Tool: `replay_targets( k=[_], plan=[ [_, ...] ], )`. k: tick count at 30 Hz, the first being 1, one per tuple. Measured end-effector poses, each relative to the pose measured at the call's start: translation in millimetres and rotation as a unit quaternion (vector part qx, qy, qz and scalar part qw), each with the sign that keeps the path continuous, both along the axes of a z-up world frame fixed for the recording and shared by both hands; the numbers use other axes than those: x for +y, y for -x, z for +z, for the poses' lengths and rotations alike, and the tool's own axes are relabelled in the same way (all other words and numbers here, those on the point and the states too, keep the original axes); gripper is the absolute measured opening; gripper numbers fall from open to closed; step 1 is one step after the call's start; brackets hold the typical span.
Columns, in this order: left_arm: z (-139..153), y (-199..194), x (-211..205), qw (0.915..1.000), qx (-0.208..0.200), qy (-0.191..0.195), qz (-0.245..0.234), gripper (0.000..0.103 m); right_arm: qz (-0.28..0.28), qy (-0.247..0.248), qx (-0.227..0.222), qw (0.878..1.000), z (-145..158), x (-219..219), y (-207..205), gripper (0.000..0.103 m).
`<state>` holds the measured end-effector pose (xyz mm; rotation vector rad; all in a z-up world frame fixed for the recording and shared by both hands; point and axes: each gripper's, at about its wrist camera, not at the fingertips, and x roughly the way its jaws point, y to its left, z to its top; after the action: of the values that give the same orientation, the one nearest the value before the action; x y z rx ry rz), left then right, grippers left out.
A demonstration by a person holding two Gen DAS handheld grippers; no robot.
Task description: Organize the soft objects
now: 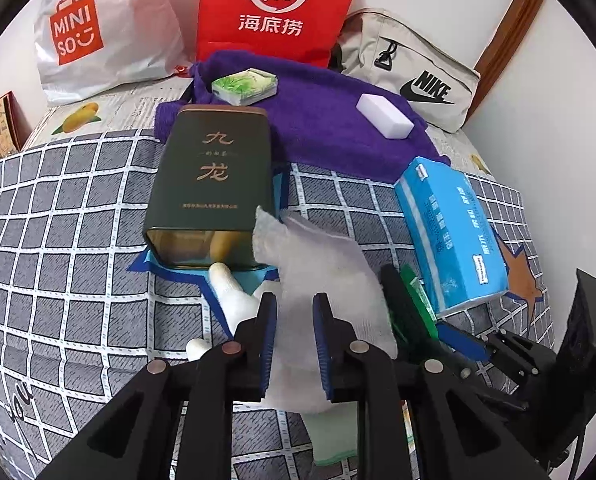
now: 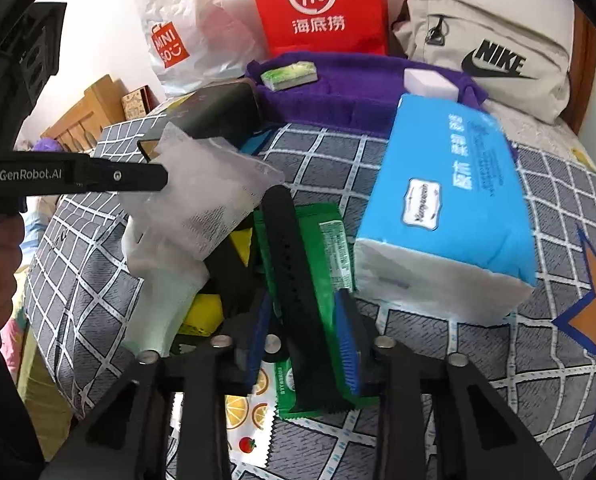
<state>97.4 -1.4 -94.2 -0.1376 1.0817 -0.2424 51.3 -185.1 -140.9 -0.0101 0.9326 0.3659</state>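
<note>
**Grey checked bedding, a glove gripped, a strap pinched**

Grey quilted cloth with a white grid covers the bed [image 1: 77, 216], a soft, yielding base for everything on it. At the far edge a purple towel [image 1: 318, 120] lies spread, fuzzy and flat, carrying a white foam block [image 1: 384, 116] and a small green-printed packet [image 1: 245, 86]. On the right, near the front, sits a blue tissue pack [image 2: 450, 200], plump and glossy-wrapped. Left of centre a dark green tin [image 1: 213, 176] lies on its side, its open mouth facing the near edge, probably as the container for the soft things.

The left gripper [image 1: 295, 340] has its jaws narrowed on a white knitted glove [image 1: 322, 276], lifted so the limp cuff hangs toward the tin's mouth. The right gripper [image 2: 304, 344] has its jaws closed in on a black perforated strap [image 2: 293, 280], rubbery and long, lying over a green sachet [image 2: 330, 248]; whether the sachet is pinched too I cannot tell.
</note>
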Motion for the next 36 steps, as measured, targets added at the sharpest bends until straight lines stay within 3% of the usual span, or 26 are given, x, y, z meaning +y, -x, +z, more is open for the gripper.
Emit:
replay_targets(
  k=[4, 14, 19, 23, 27, 36],
  plan=[
    [-3, 1, 5, 1.0, 0.007, 0.004, 0.005, 0.018, -0.001, -0.001, 0.004, 1.0, 1, -7, 3, 0.011],
    [-5, 11, 11, 0.9999, 0.015, -0.004, 0.007, 0.018, 0.015, 0.005, -0.003, 1.0, 9, -4, 13, 0.013],
    [-5, 14, 13, 0.9998, 0.016, -0.004, 0.009, 0.025, 0.034, 0.043, 0.008, 0.998, -4, 9, 12, 0.019],
    [-3, 15, 14, 0.9998, 0.015, -0.005, 0.009, 0.026, 0.036, 0.064, -0.003, 0.997, -5, 15, 16, 0.02],
    [-2, 17, 12, 0.9999, 0.013, -0.004, 0.004, 0.026, 0.042, 0.093, -0.027, 0.994, -9, 21, 19, 0.028],
    [-3, 22, 9, 0.9998, 0.018, -0.011, 0.0, 0.026, 0.046, 0.06, -0.002, 0.997, -11, 4, 22, 0.034]
  ],
)
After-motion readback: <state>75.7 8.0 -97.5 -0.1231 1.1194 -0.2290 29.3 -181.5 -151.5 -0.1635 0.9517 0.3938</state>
